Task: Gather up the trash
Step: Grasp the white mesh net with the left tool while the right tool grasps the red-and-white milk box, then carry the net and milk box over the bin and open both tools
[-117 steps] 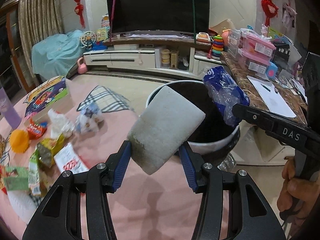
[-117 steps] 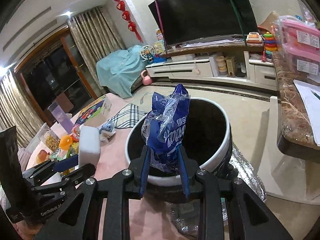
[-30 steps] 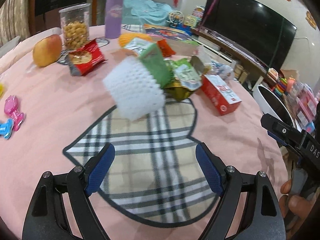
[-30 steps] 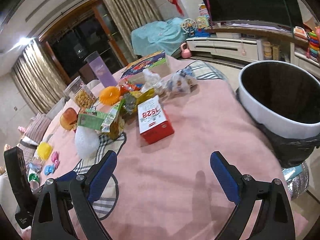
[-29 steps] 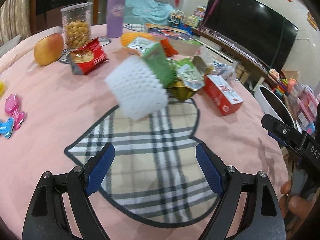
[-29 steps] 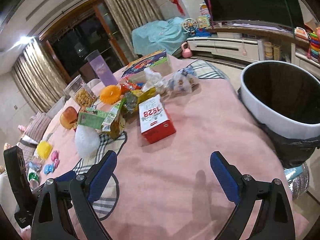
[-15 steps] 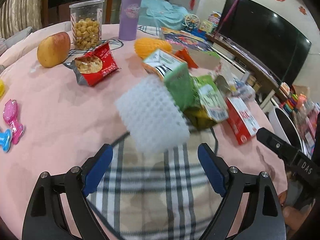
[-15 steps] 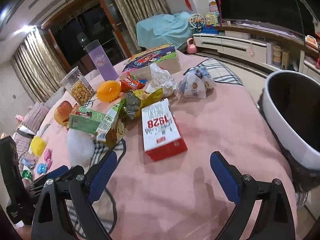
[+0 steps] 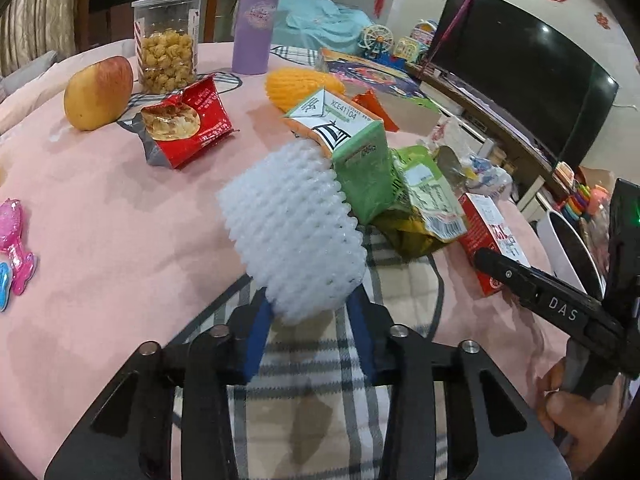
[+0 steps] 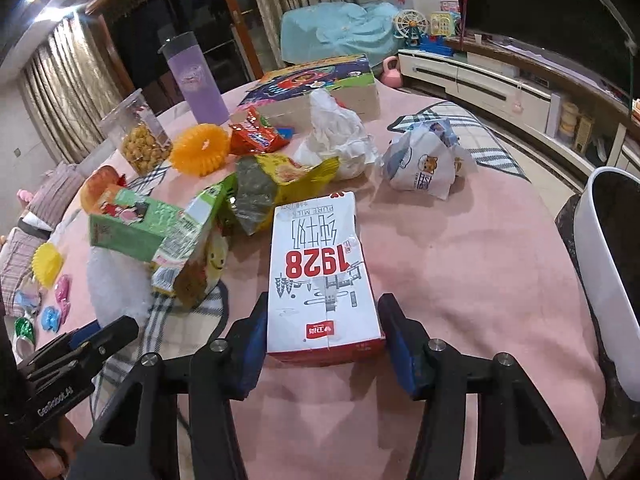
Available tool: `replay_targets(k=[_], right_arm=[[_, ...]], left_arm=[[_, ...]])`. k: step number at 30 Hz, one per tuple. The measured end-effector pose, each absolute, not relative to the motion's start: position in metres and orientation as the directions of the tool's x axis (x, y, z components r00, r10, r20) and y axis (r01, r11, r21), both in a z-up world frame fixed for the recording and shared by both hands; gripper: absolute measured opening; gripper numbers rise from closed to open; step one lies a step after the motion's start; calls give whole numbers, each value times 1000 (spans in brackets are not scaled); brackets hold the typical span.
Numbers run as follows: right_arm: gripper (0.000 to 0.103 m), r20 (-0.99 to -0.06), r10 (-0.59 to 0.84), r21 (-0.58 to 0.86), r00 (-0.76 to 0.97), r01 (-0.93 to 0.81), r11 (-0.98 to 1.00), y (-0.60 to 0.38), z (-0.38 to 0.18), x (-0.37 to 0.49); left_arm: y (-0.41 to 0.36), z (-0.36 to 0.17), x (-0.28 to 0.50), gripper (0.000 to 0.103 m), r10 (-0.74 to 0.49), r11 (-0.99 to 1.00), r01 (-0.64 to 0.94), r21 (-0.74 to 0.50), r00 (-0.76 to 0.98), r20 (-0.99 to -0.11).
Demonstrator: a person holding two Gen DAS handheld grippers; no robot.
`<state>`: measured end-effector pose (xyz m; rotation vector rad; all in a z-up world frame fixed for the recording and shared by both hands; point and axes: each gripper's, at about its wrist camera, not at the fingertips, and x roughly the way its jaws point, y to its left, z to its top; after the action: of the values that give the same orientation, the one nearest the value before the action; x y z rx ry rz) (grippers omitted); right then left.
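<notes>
The left hand-held gripper [image 9: 308, 332] has its blue pads closed in on the near end of a white foam fruit net [image 9: 294, 228], which looks pinched between them and slightly squeezed at the base; whether it has left the worktop [image 9: 100, 240] cannot be told. The net sticks out forward and up from the jaws, its far end touching a green drink carton [image 9: 352, 152] that leans on a yellow-green snack bag [image 9: 424, 216]. A grip at the near end makes sense, I judge, because the net is soft and light and that end faces the jaws with nothing in the way. The right hand-held gripper [image 10: 324, 344] is partly open, its pads straddling the near end of the red and white 1928 milk carton [image 10: 320, 272], which lies flat on the pink cloth; the left pad sits right against the carton's side and a narrow gap shows at the right one, so it does not yet seem clamped. The carton lies lengthwise between the fingers, pointing away, so its narrow width fits the jaw span. The white trash bin [image 10: 612, 264] stands at the worktop's edge to the right, well apart from both pieces. More litter, a crumpled white bag [image 10: 340, 140] and a red snack packet [image 9: 186, 124] among it, lies beyond.
</notes>
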<state>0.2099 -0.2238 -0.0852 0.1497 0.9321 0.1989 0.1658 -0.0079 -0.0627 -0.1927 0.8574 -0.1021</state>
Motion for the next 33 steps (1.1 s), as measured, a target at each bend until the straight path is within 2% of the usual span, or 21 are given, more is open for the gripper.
replay_targets(k=[9, 15, 33], right_arm=[[53, -758, 261, 274, 598, -72, 959, -244, -78, 177], [53, -740, 282, 317, 611, -54, 947, -263, -69, 157], [53, -695, 194, 331, 693, 68, 941, -335, -40, 113]], left_arm=[[-17, -52, 138, 28, -200, 976, 71, -205, 658, -726], [-49, -43, 125, 28, -270, 963, 191, -192, 649, -711], [-146, -25, 124, 26, -405, 892, 420, -166, 580, -707]])
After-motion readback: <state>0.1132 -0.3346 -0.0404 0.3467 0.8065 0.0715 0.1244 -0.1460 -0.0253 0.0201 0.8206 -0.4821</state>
